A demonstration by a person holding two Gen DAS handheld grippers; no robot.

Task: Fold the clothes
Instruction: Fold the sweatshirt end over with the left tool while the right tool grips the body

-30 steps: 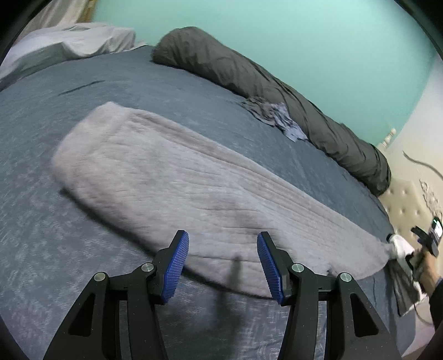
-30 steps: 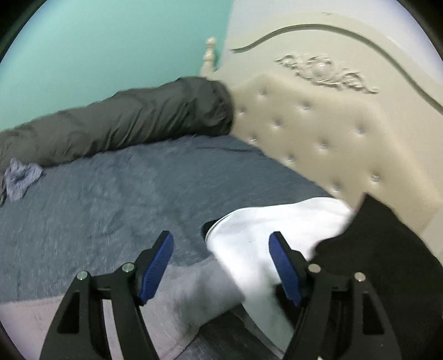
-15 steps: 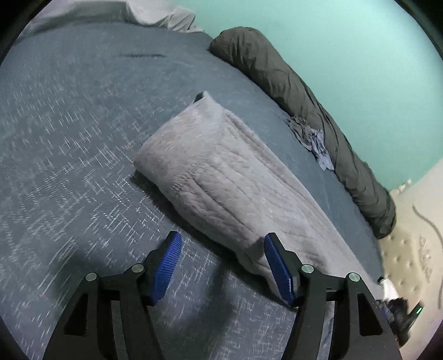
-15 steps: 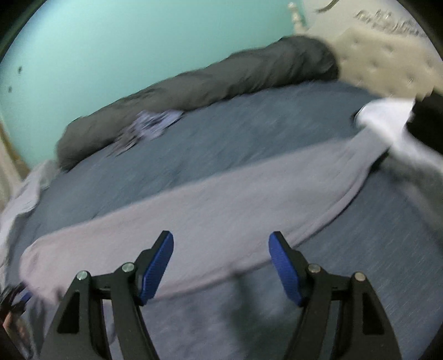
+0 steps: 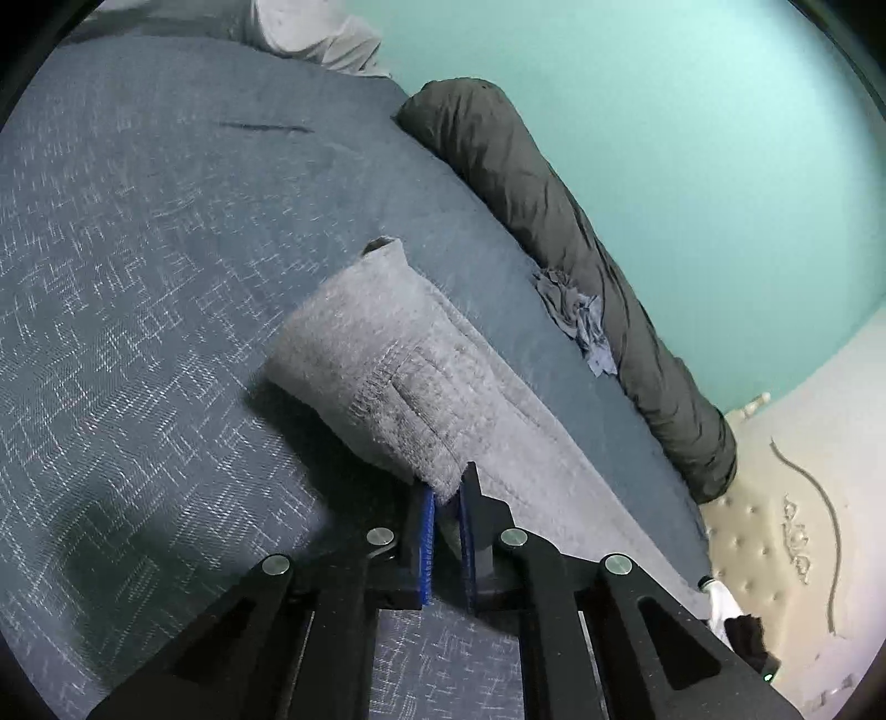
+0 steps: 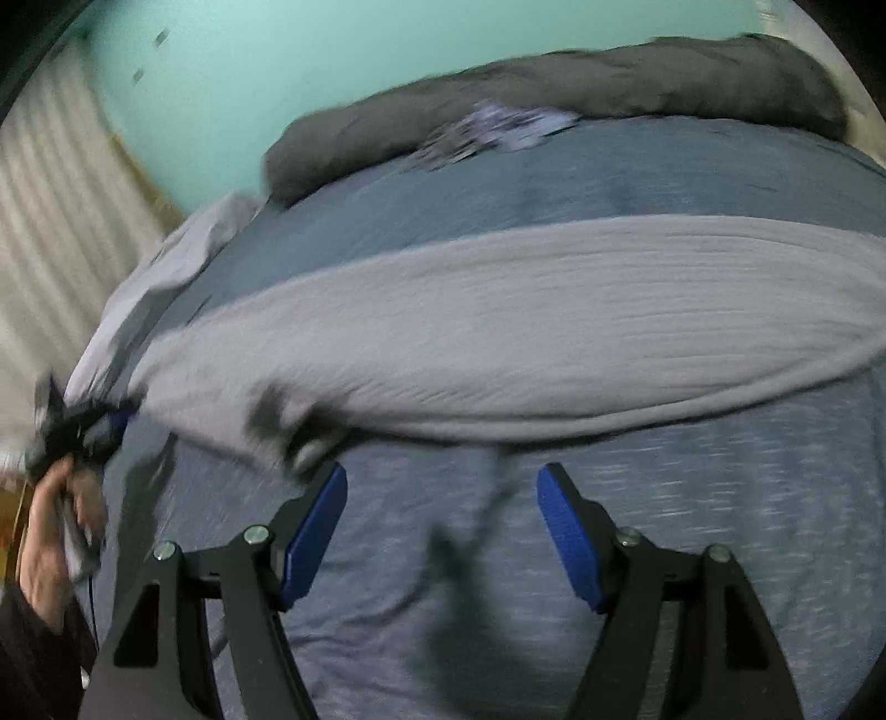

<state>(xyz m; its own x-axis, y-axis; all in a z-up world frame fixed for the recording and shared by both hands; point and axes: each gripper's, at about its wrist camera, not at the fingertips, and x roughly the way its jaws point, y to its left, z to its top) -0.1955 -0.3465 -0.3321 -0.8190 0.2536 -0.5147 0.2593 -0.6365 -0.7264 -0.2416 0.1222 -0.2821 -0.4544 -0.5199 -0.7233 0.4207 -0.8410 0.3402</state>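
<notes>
A long grey knitted garment point(image 5: 387, 376) lies folded lengthwise on the blue bed cover point(image 5: 138, 277). My left gripper point(image 5: 446, 487) is at its near end corner. Its jaws are closing, and the blue pads pinch the fuzzy edge between them. In the right wrist view the same garment point(image 6: 526, 321) runs across the bed. My right gripper point(image 6: 440, 493) hangs open over the bed cover point(image 6: 692, 526), just short of the garment's near edge, with nothing between its fingers. At far left a hand point(image 6: 50, 531) holds the left gripper point(image 6: 105, 423) at the garment's end.
A dark grey rolled duvet point(image 5: 554, 221) lies along the teal wall, with a small crumpled blue-grey cloth point(image 5: 581, 321) against it. A cream tufted headboard point(image 5: 775, 554) stands at the right, white and black clothes point(image 5: 725, 603) before it. Pale bedding point(image 5: 310, 33) lies at the far end.
My left gripper slid along to the garment's end and closed on its corner. My right gripper swung from the clothes by the headboard to the garment's near edge, staying open.
</notes>
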